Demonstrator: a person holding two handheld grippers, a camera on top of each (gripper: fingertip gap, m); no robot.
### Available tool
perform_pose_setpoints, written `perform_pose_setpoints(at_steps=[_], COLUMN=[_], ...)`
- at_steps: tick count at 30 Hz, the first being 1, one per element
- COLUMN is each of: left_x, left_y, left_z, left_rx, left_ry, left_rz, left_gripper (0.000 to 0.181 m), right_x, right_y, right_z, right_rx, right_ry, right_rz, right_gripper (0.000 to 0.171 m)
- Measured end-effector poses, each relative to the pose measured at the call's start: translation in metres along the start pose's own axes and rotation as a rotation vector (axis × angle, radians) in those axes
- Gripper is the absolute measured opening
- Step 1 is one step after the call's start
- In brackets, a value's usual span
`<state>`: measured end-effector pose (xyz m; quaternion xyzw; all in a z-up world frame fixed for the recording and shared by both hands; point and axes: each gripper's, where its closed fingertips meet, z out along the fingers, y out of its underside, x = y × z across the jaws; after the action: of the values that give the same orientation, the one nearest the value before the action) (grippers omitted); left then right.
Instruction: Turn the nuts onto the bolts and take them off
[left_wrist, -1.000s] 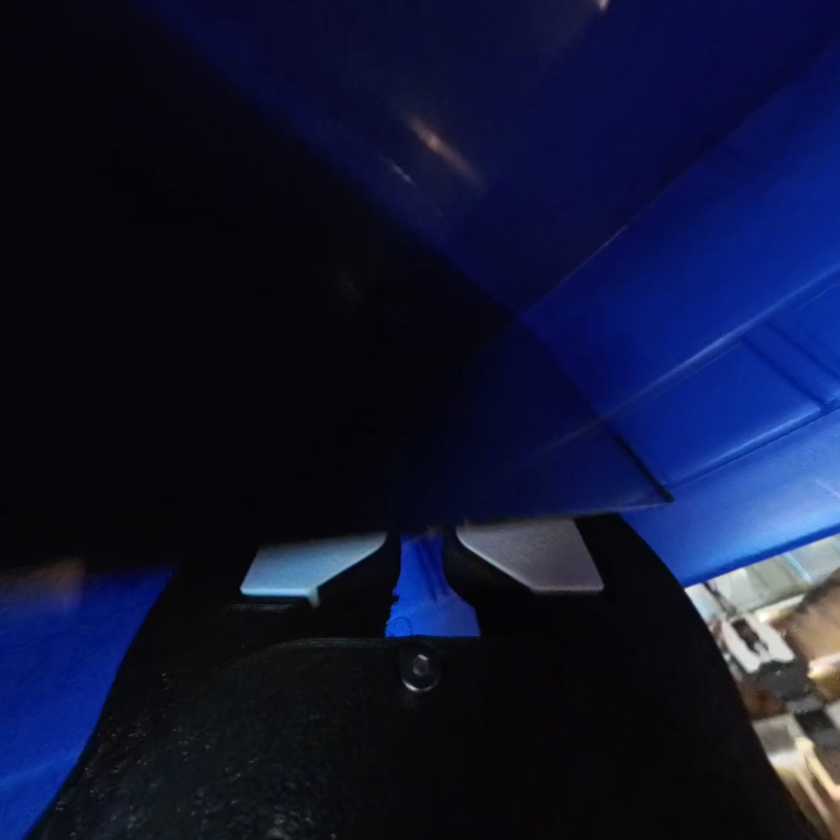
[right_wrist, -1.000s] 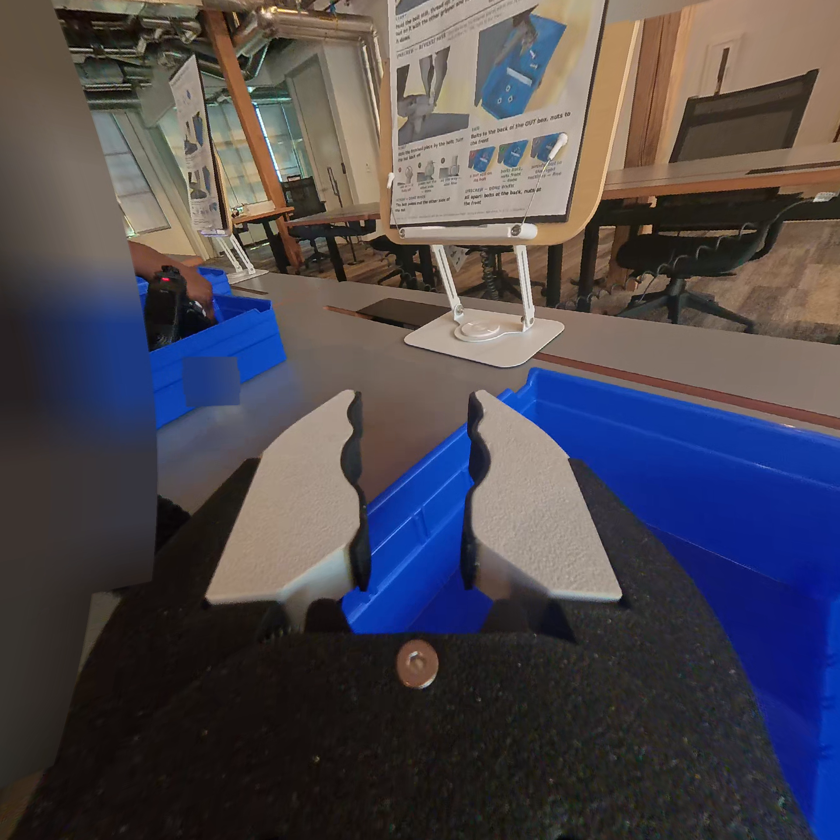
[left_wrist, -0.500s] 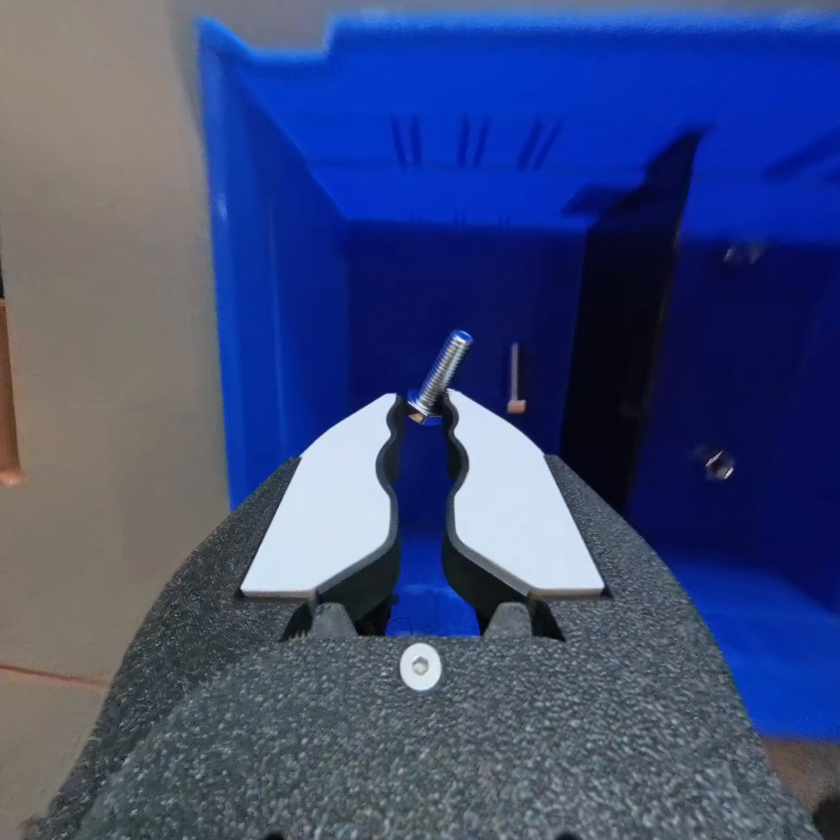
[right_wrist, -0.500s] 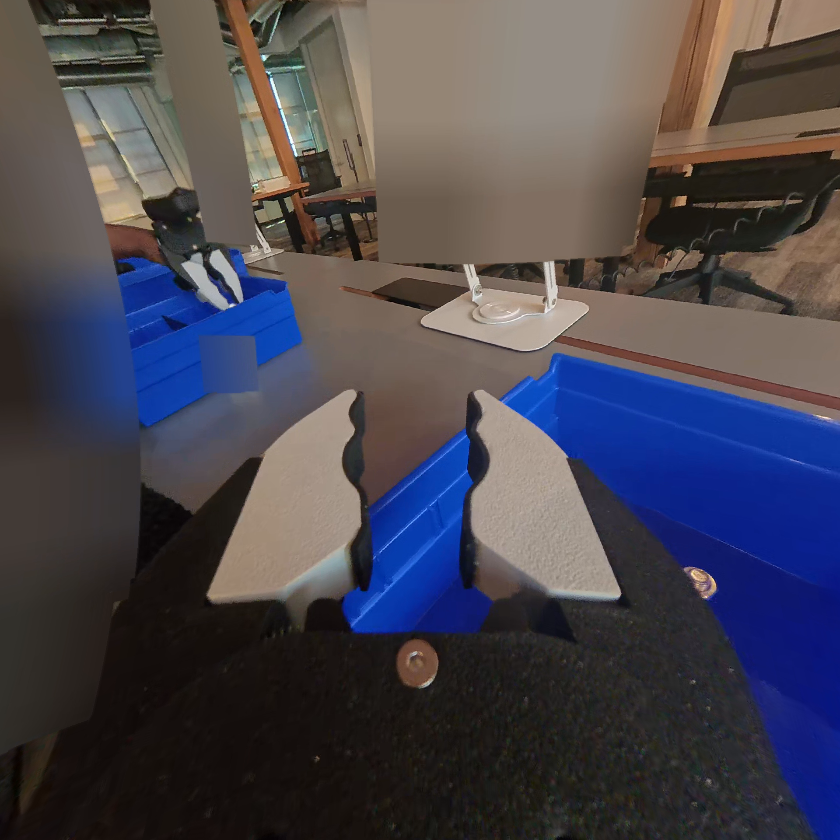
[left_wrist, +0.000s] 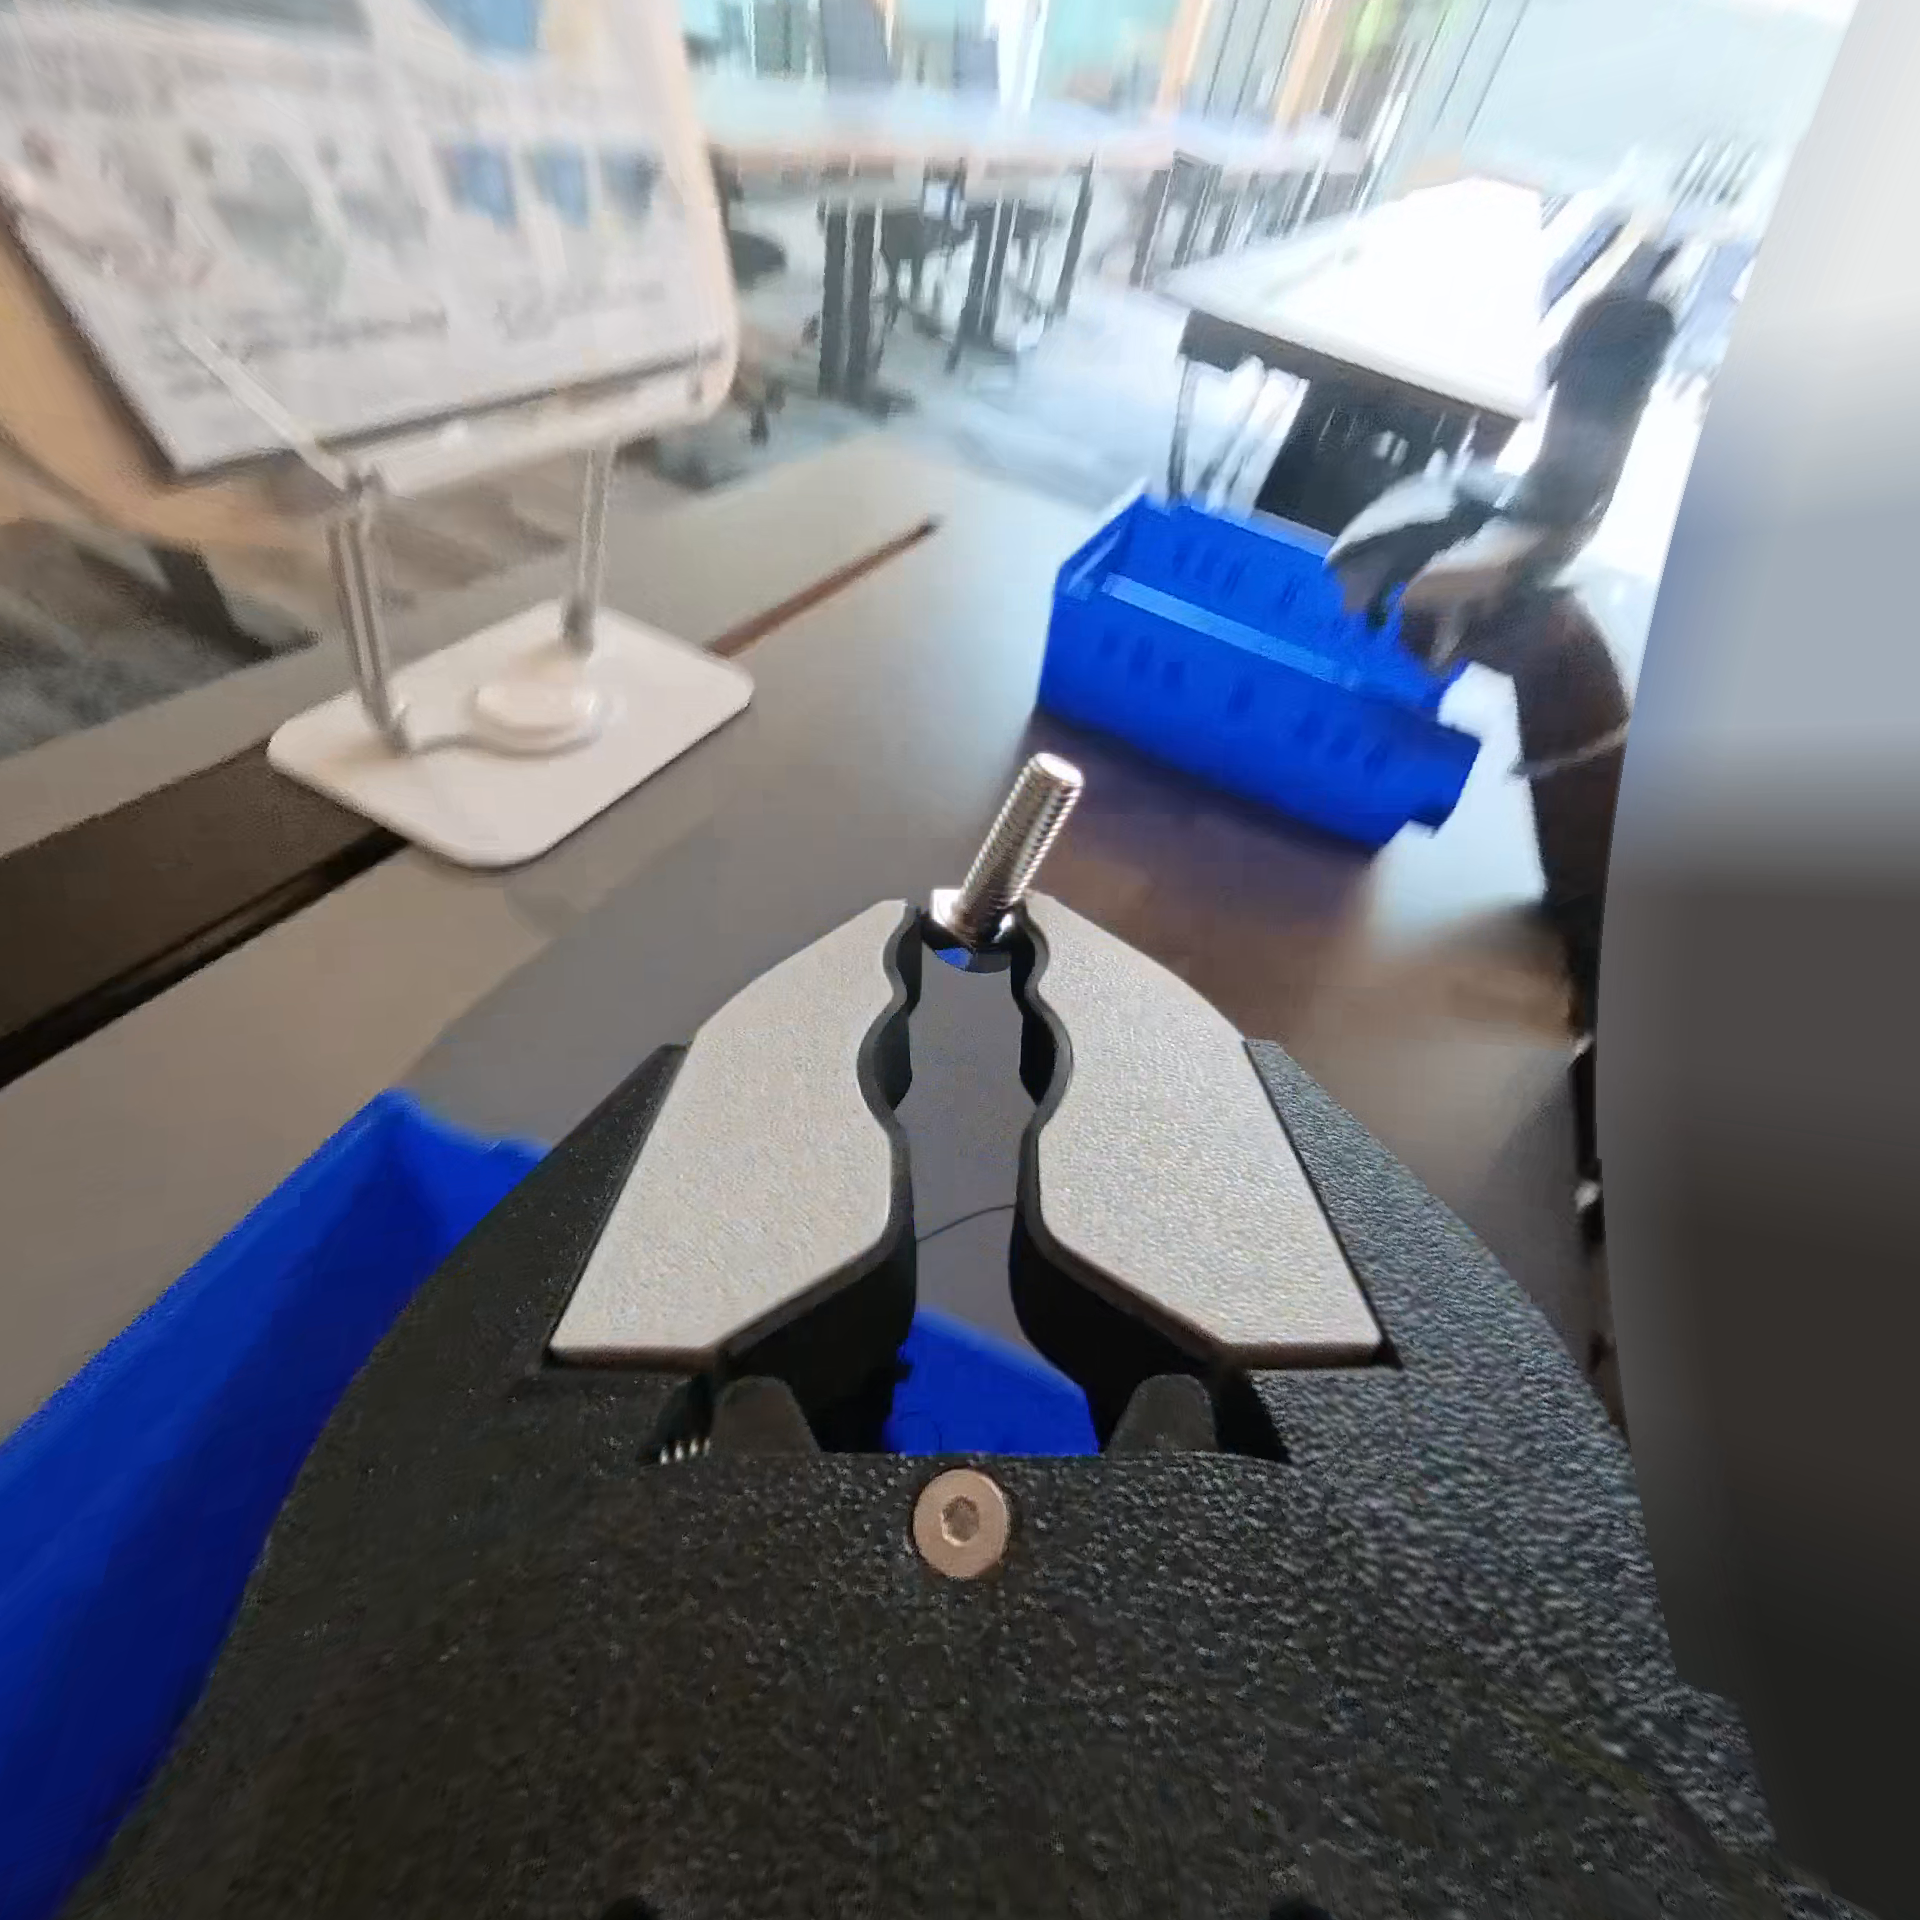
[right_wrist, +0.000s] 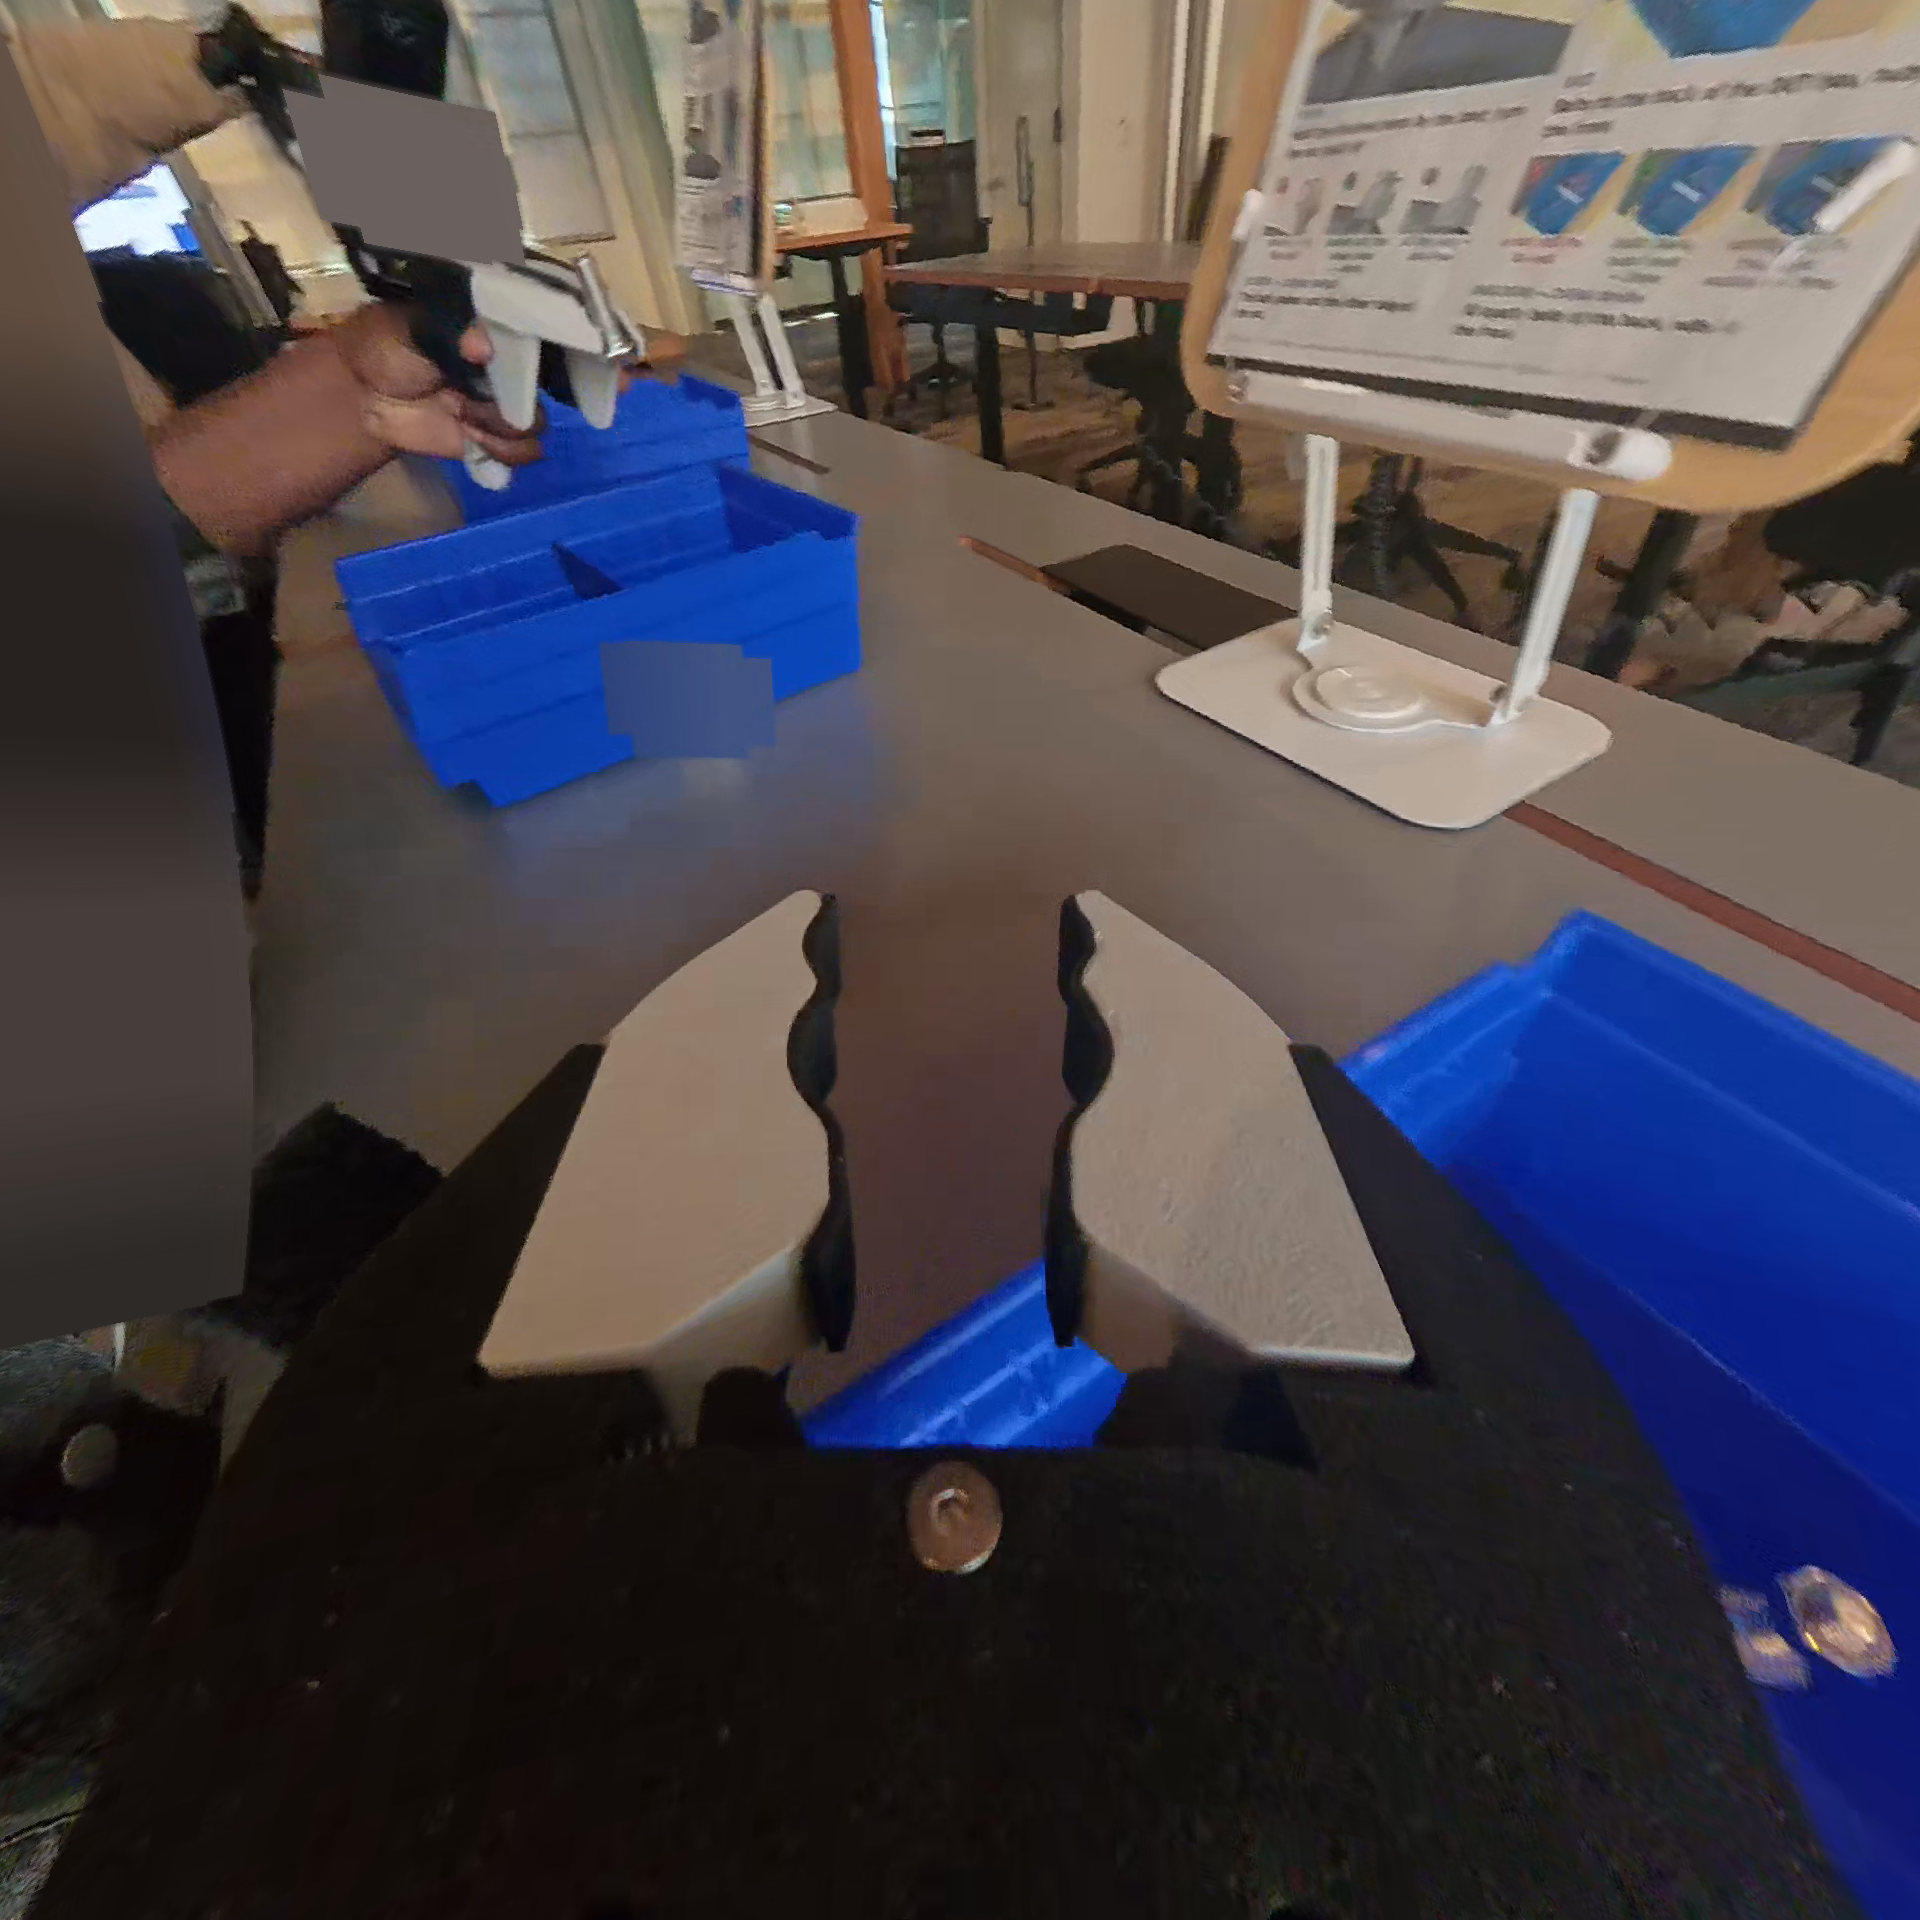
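Note:
In the left wrist view my left gripper (left_wrist: 971, 925) is shut on the head of a silver bolt (left_wrist: 1006, 844). The threaded end points up and forward, above the grey table. My right gripper (right_wrist: 943, 920) is open and empty, held over the near edge of a blue bin (right_wrist: 1662, 1122). A couple of blurred silvery nuts (right_wrist: 1831, 1636) lie on that bin's floor at lower right. The right wrist view also shows the left gripper (right_wrist: 551, 364) far off at upper left, in a person's hand, above a divided blue bin (right_wrist: 582, 634).
A white stand (right_wrist: 1382, 717) holding an instruction sheet is at the table's far edge; it also shows in the left wrist view (left_wrist: 509, 717). A blue bin corner (left_wrist: 208, 1351) lies under my left gripper. Farther off, another blue bin (left_wrist: 1236, 644) and the blurred right gripper (left_wrist: 1439, 545). The tips of one gripper are about 40 centimeters away from the tips of the other.
My left gripper came up out of the blue bin with the bolt and now faces across the table. My right gripper stayed open and turned left.

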<state>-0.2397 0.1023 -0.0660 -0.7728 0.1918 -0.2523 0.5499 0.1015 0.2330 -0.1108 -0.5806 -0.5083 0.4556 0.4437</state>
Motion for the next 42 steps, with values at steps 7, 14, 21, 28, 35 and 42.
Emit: perform_pose_setpoints(at_steps=[7, 14, 21, 28, 35, 42], left_x=[0.08, 0.144, 0.175, 0.167, 0.132, 0.121], left_y=[-0.036, -0.028, -0.002, 0.01, 0.018, 0.033], left_z=[0.036, 0.09, 0.139, 0.156, 0.172, 0.173], left_rx=[0.213, 0.235, 0.234, 0.278, 0.28, 0.262], left_ry=[0.12, 0.253, 0.364, 0.389, 0.355, 0.393], left_rz=[0.006, -0.003, -0.061, 0.066, 0.101, -0.035], left_gripper=[0.016, 0.016, 0.016, 0.016, 0.016, 0.016], right_x=[-0.05, -0.113, -0.141, -0.13, -0.104, -0.093], right_y=[-0.031, -0.067, -0.071, -0.059, -0.06, -0.036], right_z=[0.016, 0.041, 0.078, 0.107, 0.133, 0.141], right_rx=[-0.002, 0.033, 0.018, 0.004, 0.051, 0.069], right_ry=[-0.135, -0.264, -0.311, -0.391, -0.492, -0.485], right_rz=[-0.105, -0.252, -0.341, -0.363, -0.373, -0.364], right_gripper=[0.042, 0.038, 0.038, 0.032, 0.036, 0.027])
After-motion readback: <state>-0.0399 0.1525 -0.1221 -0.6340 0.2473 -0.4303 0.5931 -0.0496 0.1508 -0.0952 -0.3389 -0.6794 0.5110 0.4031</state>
